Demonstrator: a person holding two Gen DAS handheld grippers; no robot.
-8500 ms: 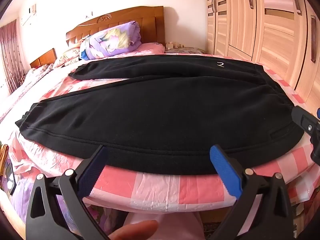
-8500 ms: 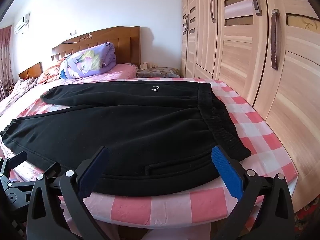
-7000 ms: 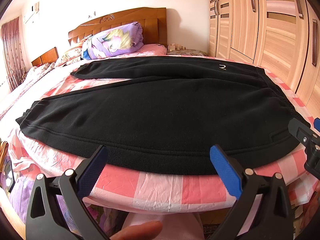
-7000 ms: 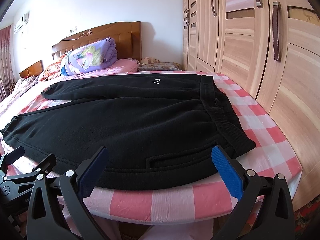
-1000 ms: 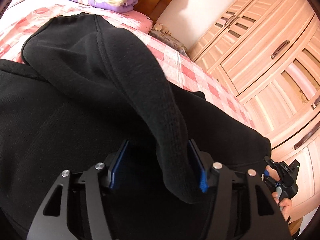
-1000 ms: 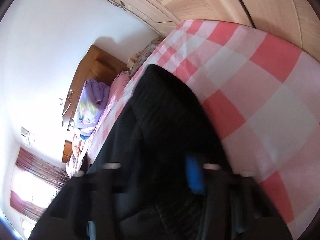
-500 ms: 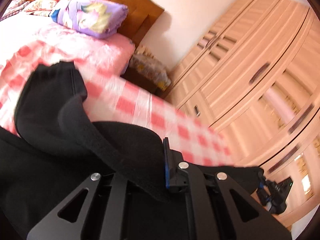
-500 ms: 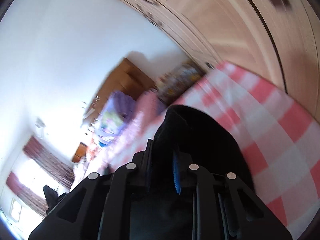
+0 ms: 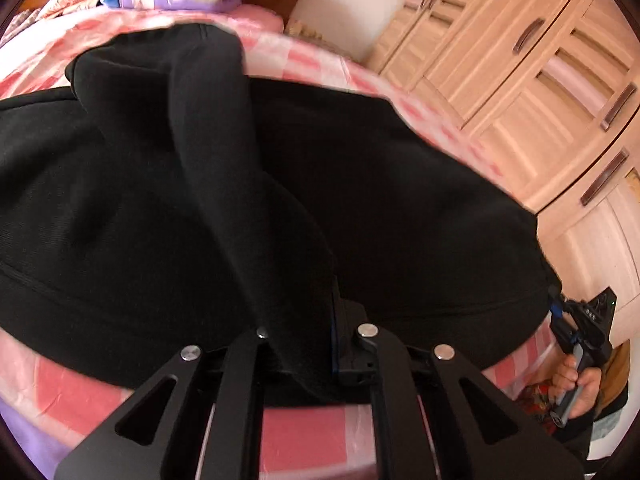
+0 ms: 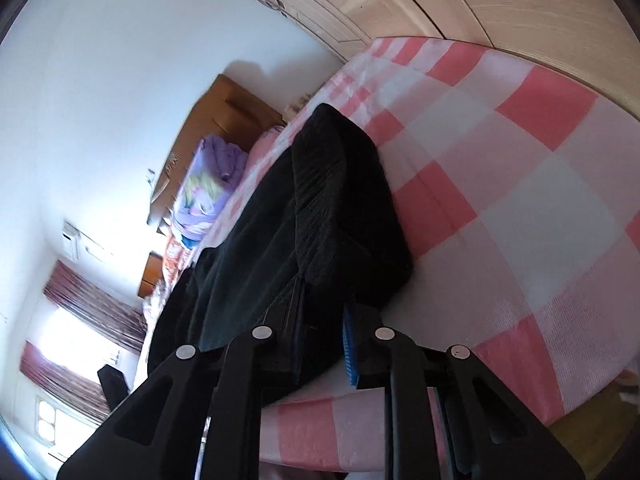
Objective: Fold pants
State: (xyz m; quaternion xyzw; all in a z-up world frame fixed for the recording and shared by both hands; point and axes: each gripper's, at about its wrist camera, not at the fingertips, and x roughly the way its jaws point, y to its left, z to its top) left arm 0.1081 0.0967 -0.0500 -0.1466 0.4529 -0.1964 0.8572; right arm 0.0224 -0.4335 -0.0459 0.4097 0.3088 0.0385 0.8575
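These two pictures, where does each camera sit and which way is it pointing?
Left wrist: rides on the left gripper, looking along its fingers across the black pants toward the wardrobe; the person's other hand shows at right.
Right wrist: rides on the right gripper, rolled sideways, looking up the bed toward the headboard; only gripper fingers show.
Shared: the pants, checked bed, purple pillow.
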